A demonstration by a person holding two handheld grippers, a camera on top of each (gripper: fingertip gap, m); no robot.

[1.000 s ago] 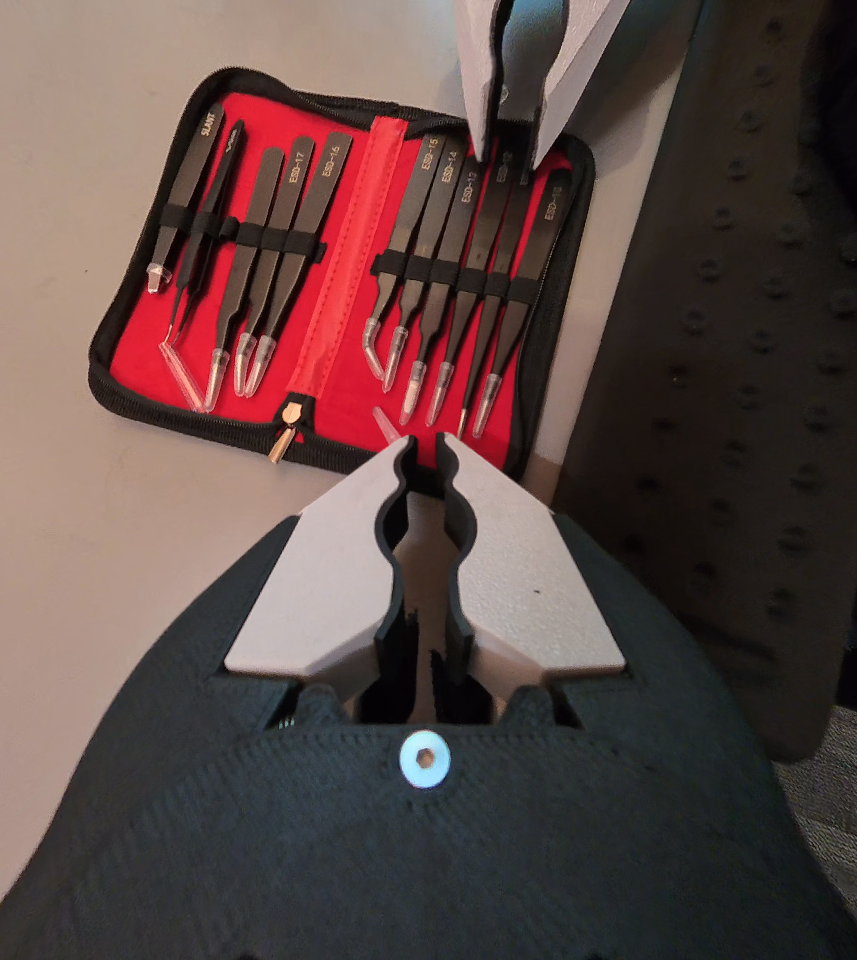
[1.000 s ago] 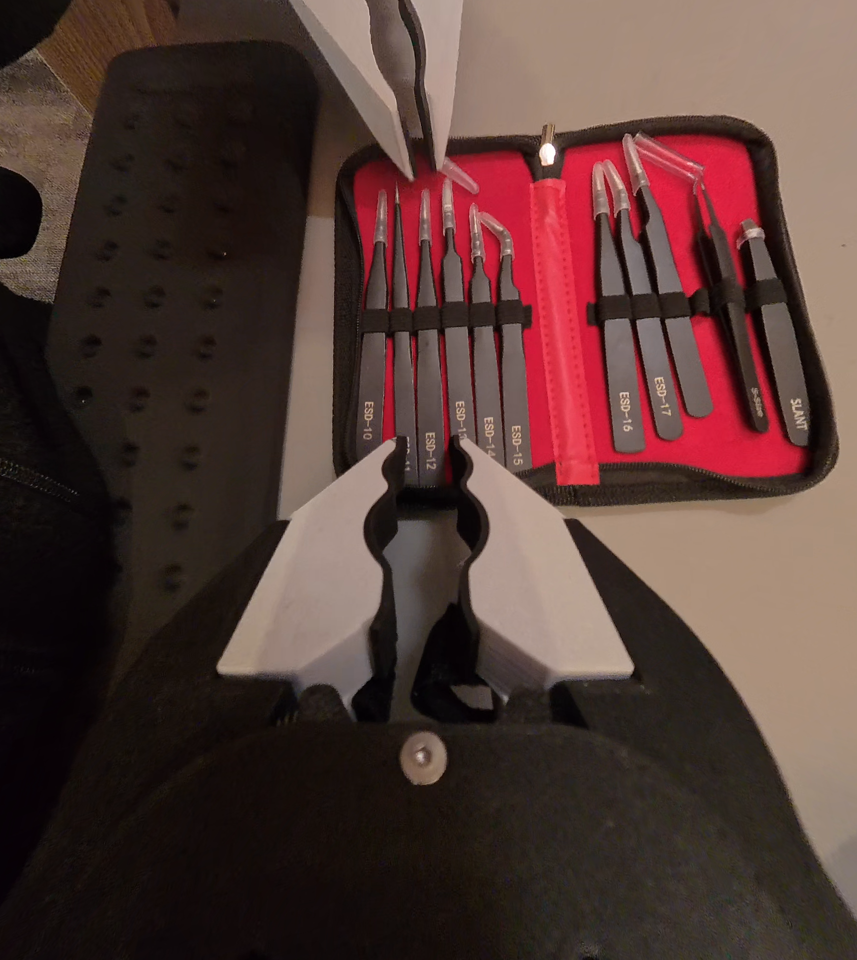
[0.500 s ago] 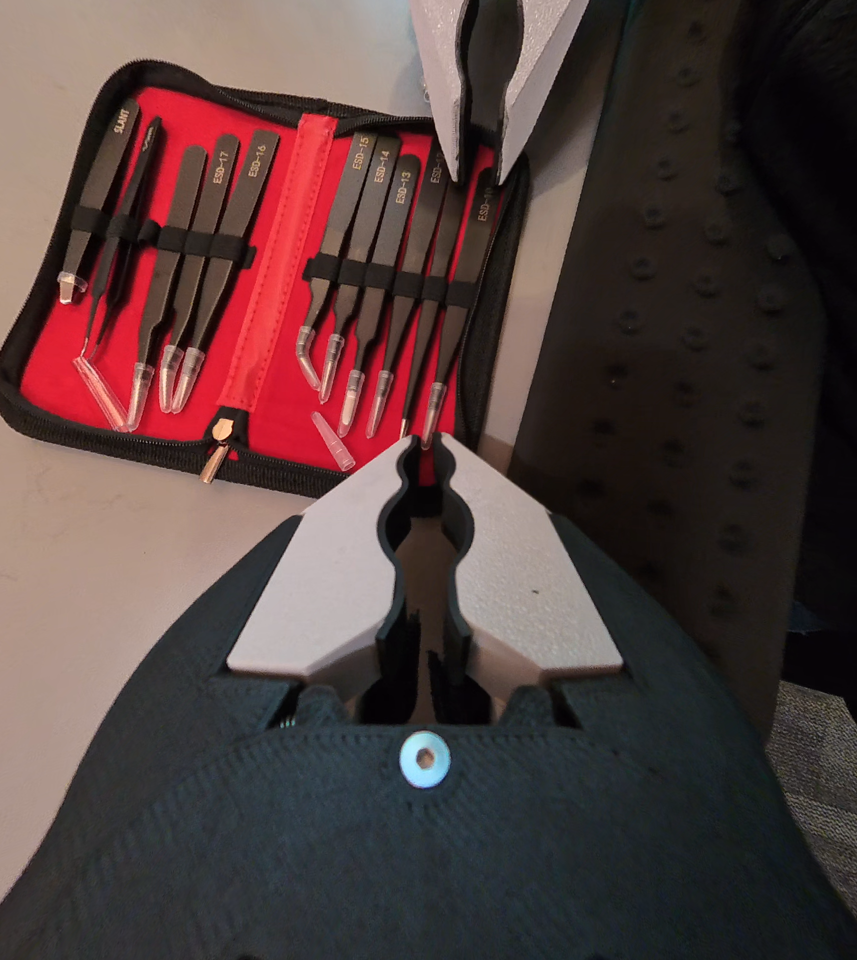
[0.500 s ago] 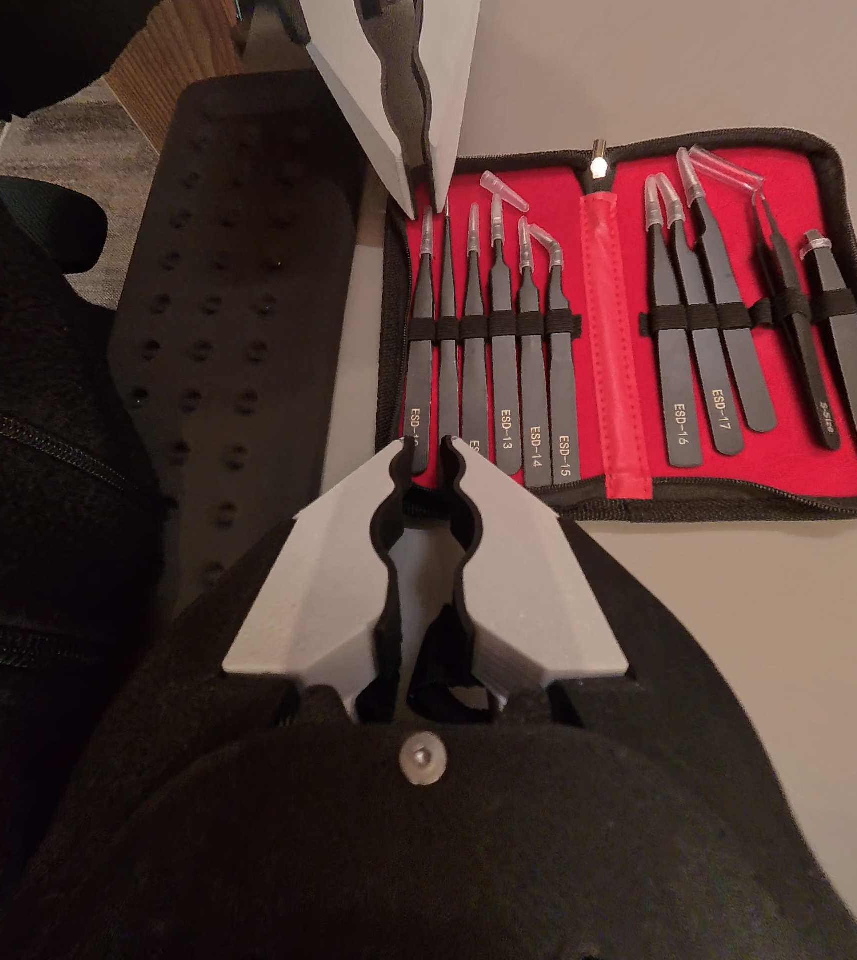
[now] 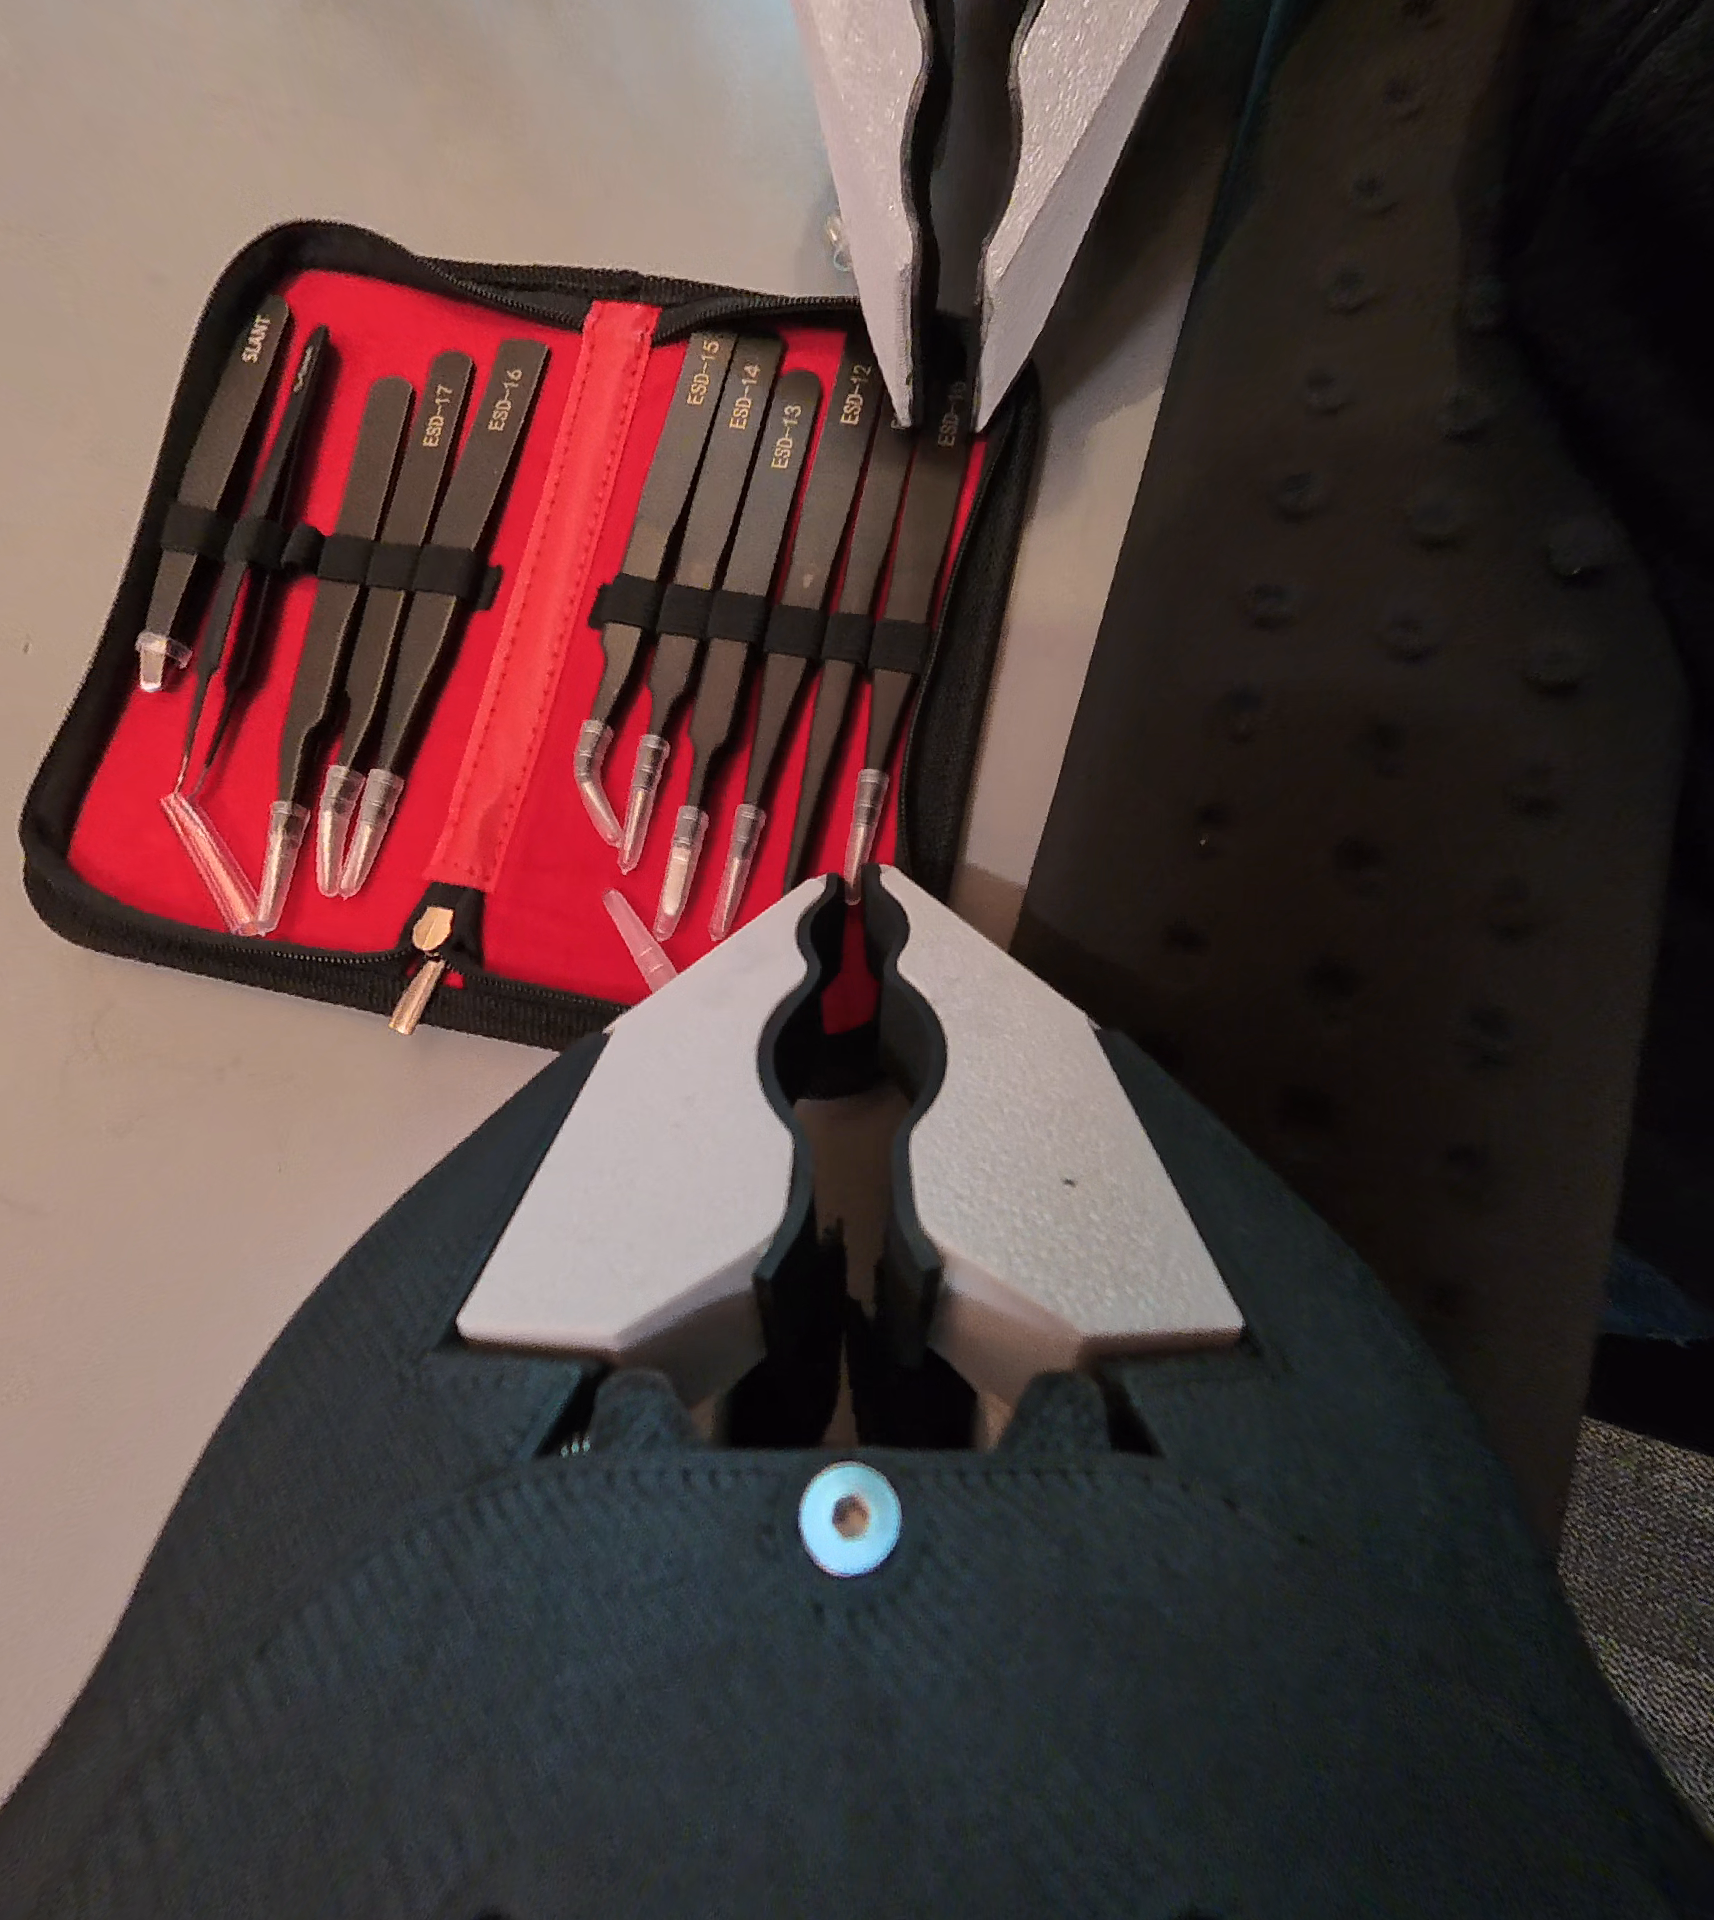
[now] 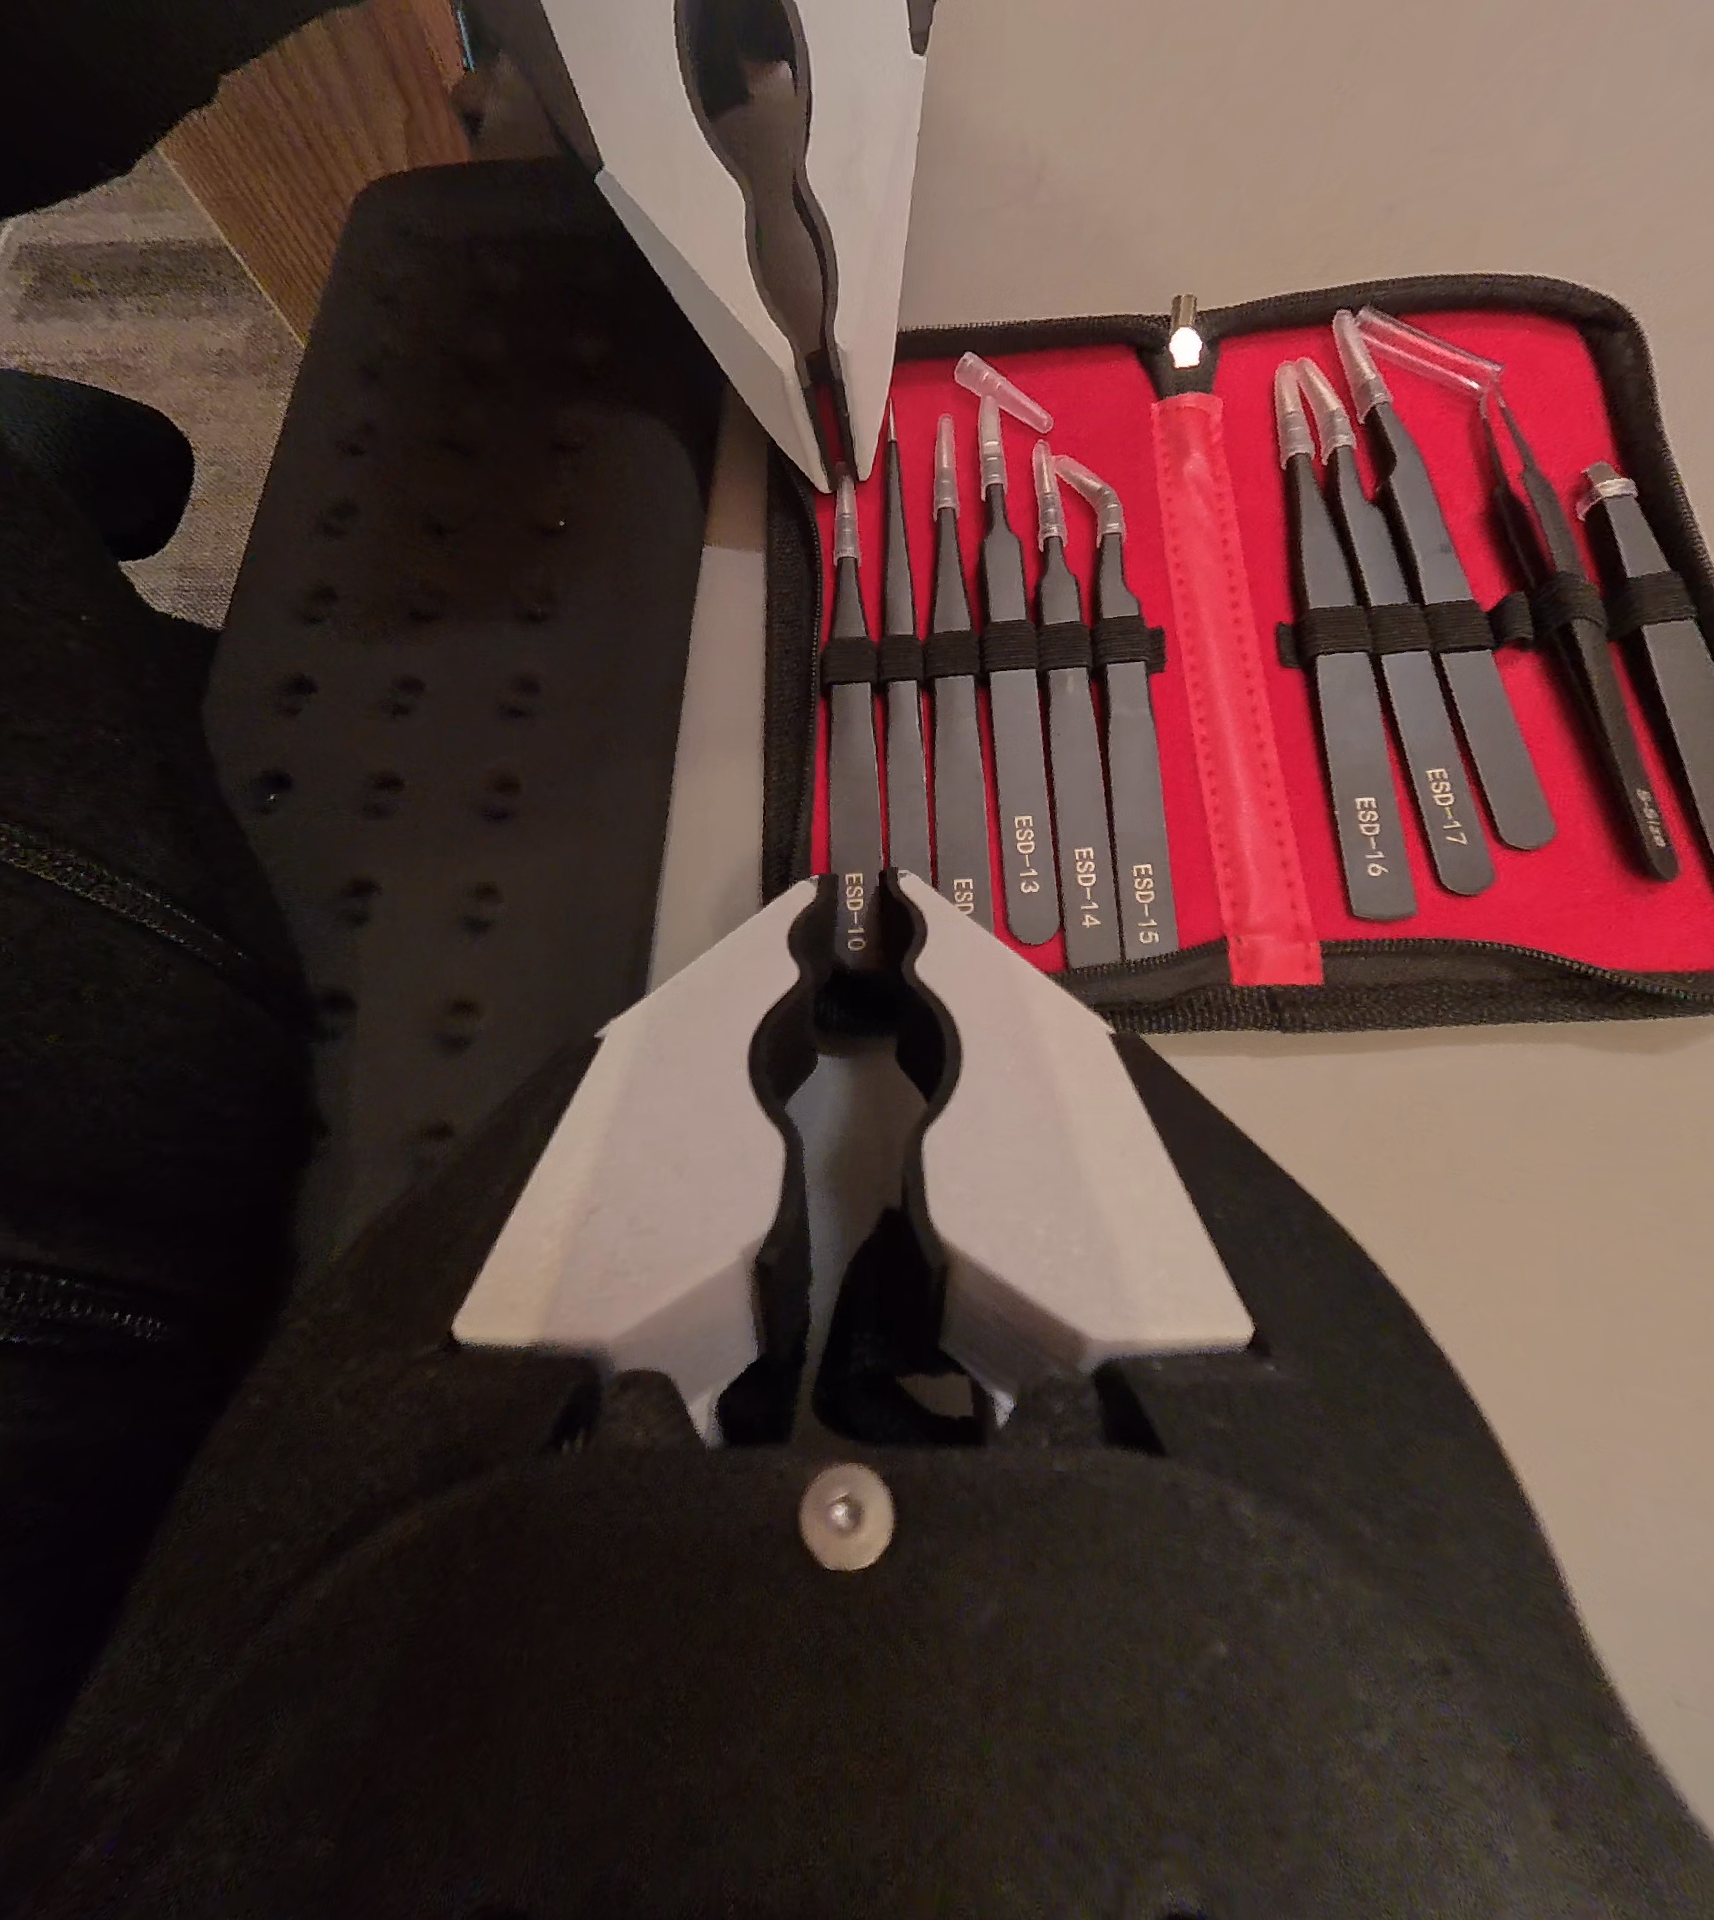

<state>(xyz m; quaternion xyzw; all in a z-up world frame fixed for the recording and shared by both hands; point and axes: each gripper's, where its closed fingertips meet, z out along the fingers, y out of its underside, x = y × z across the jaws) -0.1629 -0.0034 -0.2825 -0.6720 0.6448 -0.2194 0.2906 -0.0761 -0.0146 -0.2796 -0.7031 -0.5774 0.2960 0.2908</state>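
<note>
An open black zip case (image 5: 105,727) with red lining lies on a beige table and holds several black tweezers under elastic bands. My left gripper (image 5: 855,881) is closed to a narrow slit on the clear cap (image 5: 868,805) at the tip of the outermost tweezers (image 5: 910,582). It shows at the top of the right wrist view (image 6: 845,476). My right gripper (image 6: 858,883) has its fingers closed on either side of the handle end of the same tweezers (image 6: 851,748), which still lie in the case (image 6: 1455,1003). It shows at the top of the left wrist view (image 5: 941,416).
A loose clear cap (image 5: 640,935) lies on the red lining near my left gripper. A black dimpled pad (image 5: 1352,727) runs beside the case's edge. The case's zipper pull (image 5: 422,982) sticks out at the middle. Grey carpet (image 5: 1684,1621) and dark clothing (image 6: 22,935) lie beyond the pad. One gripper's finger ends stand about 10 centimetres off the other's. The case's zipper pull (image 5: 422,982) is about 8 centimetres from my left fingertips and 15 centimetres from my right. Seen from the right wrist view (image 6: 1182,329) as well.
Both grippers shifted sideways to the outermost tweezers and their jaws narrowed. The left closed at the capped tip, the right at the handle end.
</note>
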